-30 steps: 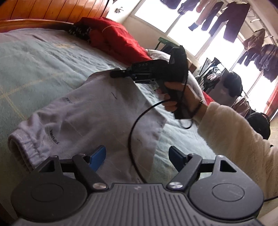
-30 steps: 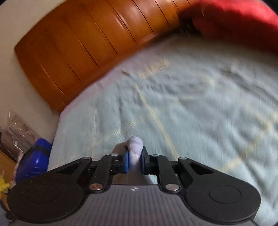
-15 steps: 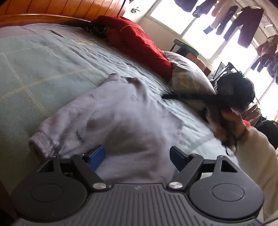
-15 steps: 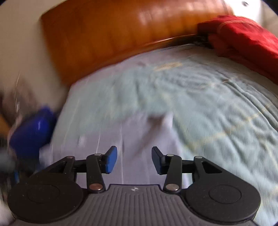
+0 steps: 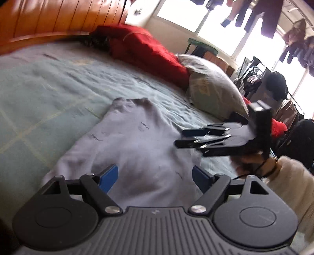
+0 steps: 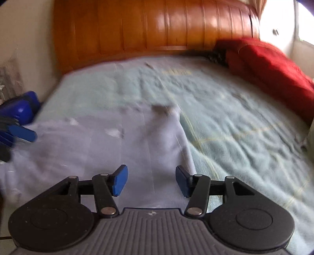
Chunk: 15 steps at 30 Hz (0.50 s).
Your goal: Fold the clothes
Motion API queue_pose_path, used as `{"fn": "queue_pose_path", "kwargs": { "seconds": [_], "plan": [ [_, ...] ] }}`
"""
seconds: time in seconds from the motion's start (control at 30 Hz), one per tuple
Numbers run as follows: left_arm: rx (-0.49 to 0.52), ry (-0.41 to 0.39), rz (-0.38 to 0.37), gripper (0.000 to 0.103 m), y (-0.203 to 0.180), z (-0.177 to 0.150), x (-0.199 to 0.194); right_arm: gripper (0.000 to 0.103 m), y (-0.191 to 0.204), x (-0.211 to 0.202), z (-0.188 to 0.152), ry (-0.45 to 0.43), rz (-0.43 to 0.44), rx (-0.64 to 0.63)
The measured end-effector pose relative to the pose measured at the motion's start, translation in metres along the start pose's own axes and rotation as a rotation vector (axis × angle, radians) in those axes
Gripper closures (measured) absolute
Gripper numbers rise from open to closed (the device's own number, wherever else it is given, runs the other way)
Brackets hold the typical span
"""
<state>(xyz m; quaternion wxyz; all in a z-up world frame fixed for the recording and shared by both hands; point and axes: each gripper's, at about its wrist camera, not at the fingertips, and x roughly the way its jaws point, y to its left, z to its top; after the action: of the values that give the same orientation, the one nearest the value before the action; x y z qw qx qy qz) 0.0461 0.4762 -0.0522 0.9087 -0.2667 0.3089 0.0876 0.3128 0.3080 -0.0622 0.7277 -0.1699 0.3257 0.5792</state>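
Left gripper (image 5: 155,176): jaws spread wide, blue pads (image 5: 109,177) holding nothing, poised over the near part of the garment (image 5: 135,149). Whether it touched the cloth could not be told.

Right gripper (image 6: 151,180): jaws also wide apart, nothing between the blue pads (image 6: 119,179), low over the garment (image 6: 117,149) near its right edge. Seen from the left gripper's camera it (image 5: 183,138) reached in from the right, held by a hand (image 5: 249,163) with a fluffy white sleeve (image 5: 290,182).

Garment: pale lilac-grey, soft, with small dark printed marks; lay loosely flattened on the bed (image 5: 49,88), close to the near edge, one narrow end pointing toward the headboard (image 6: 157,25).

Bed: pale green cover with thin yellow lines, wrinkled.

Headboard: glossy orange-brown wood, panelled, along the far edge.

Red bedding (image 5: 143,51): bunched along the far right side of the bed, running from the headboard toward a grey pillow (image 5: 212,86) at the right edge.

Blue object (image 6: 19,109): beside the bed's left edge, blurred.

Hanging clothes (image 5: 261,17): dark items against bright windows, beyond the bed.
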Motion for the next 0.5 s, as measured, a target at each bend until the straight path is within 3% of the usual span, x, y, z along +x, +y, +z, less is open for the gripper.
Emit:
{"fn": "queue_pose_path", "kwargs": {
  "seconds": [0.1,0.27,0.37,0.43,0.5],
  "plan": [
    [-0.063,0.109,0.056,0.024,0.010,0.013,0.021,0.045,-0.002,-0.002,-0.003,-0.020,-0.023,0.018],
    [-0.022,0.053,-0.014,0.018,-0.019,0.062,0.018,0.036,0.016,-0.050,-0.014,-0.072,-0.050,0.016],
    [-0.055,0.076,-0.086,0.018,-0.030,0.097,0.055,0.032,0.025,-0.070,-0.025,-0.055,-0.063,0.028],
    [-0.079,0.104,-0.110,0.018,-0.034,0.116,0.089,0.018,0.031,-0.075,-0.032,-0.043,-0.093,0.043],
    [-0.072,0.121,-0.054,0.019,-0.033,0.125,0.122,0.013,0.038,-0.089,-0.043,-0.057,-0.118,0.050]
  ]
}}
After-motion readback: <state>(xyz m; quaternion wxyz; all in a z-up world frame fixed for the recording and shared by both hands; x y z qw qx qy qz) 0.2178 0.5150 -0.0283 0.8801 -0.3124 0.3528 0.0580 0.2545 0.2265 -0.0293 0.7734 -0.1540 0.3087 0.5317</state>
